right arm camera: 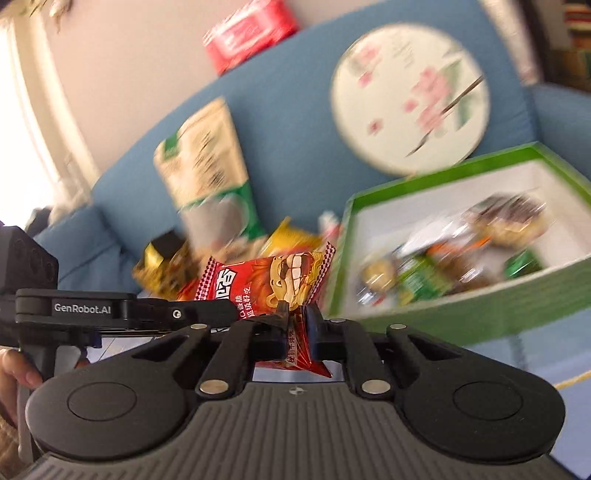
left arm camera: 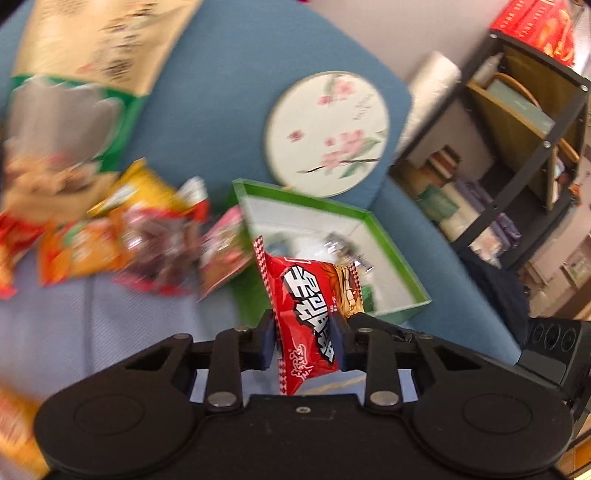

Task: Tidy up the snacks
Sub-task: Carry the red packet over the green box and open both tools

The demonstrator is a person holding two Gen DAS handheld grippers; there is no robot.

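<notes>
Both grippers grip the same red snack packet point(left arm camera: 310, 310), printed with white characters and a cartoon monkey face point(right arm camera: 266, 284). My left gripper point(left arm camera: 304, 341) is shut on its middle. My right gripper point(right arm camera: 297, 332) is shut on its lower corner, with the left gripper's body point(right arm camera: 110, 310) reaching in from the left. The packet hangs in the air just in front of a green-rimmed white box point(left arm camera: 391, 254) that holds several small snacks point(right arm camera: 458, 251). A pile of loose snack bags point(left arm camera: 122, 236) lies left of the box on the sofa seat.
A blue sofa point(left arm camera: 207, 110) carries a round floral fan point(left arm camera: 327, 133) and a tall green-and-beige bag point(right arm camera: 210, 166) against its backrest. A black shelf unit point(left arm camera: 517, 155) with books stands at the right. A red box point(right arm camera: 251, 33) sits behind the sofa.
</notes>
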